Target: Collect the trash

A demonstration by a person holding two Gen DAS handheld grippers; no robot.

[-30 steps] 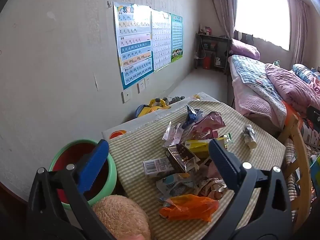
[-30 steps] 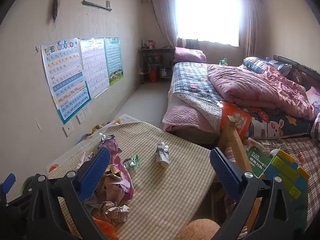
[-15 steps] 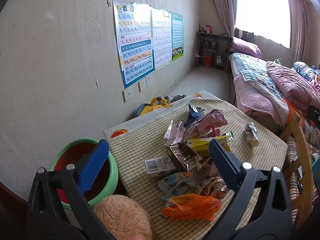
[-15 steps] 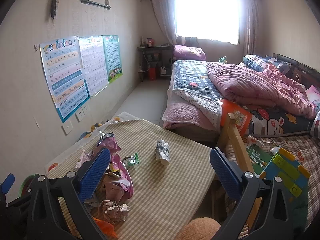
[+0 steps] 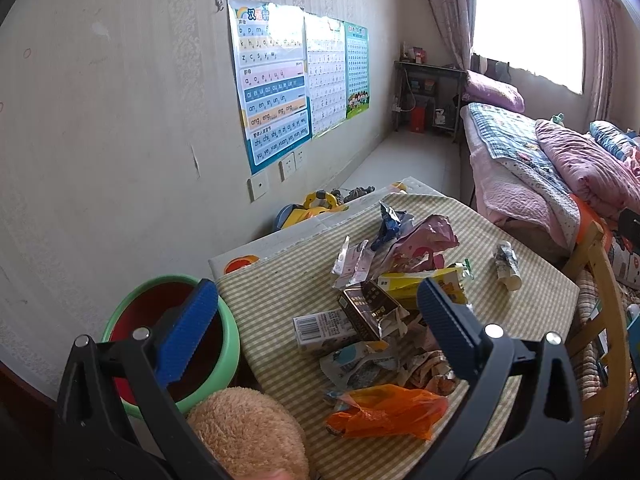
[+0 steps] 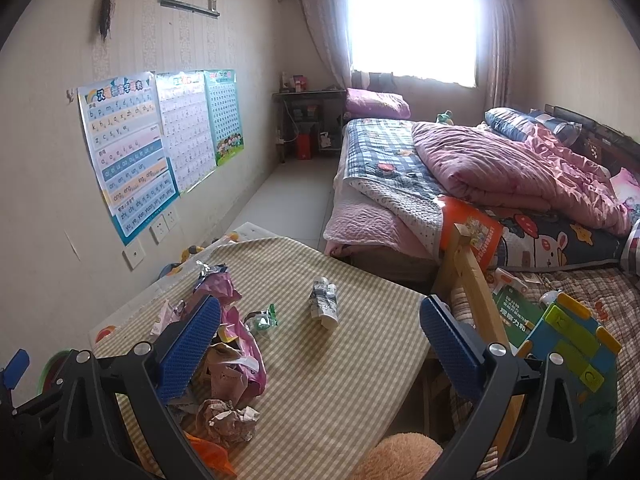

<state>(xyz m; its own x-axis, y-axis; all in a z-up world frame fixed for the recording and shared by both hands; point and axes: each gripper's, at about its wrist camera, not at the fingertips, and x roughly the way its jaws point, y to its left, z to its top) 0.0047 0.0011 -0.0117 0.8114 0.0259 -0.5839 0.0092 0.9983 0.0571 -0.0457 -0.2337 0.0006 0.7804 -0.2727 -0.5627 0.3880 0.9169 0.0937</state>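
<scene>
Both jaws gape wide and hold nothing: the left gripper (image 5: 316, 320) and right gripper (image 6: 320, 336) hover above the checked table (image 5: 532, 292). Compared with a second ago, little has shifted; the views sit slightly higher. Trash (image 5: 384, 312) lies heaped on the cloth, an orange bag (image 5: 384, 412) nearest. Beside the table stands a green bin (image 5: 230, 344), contents unclear.

Your left gripper's near blue pad (image 5: 188, 336) covers part of the green-rimmed bin (image 5: 168, 280) — its bottom stays unseen. The plush toy (image 5: 248, 432) is cut off by the lower edge. Print on the small carton (image 5: 320, 326) is too tiny to read — likewise the crumpled wrapper (image 6: 324, 302).
</scene>
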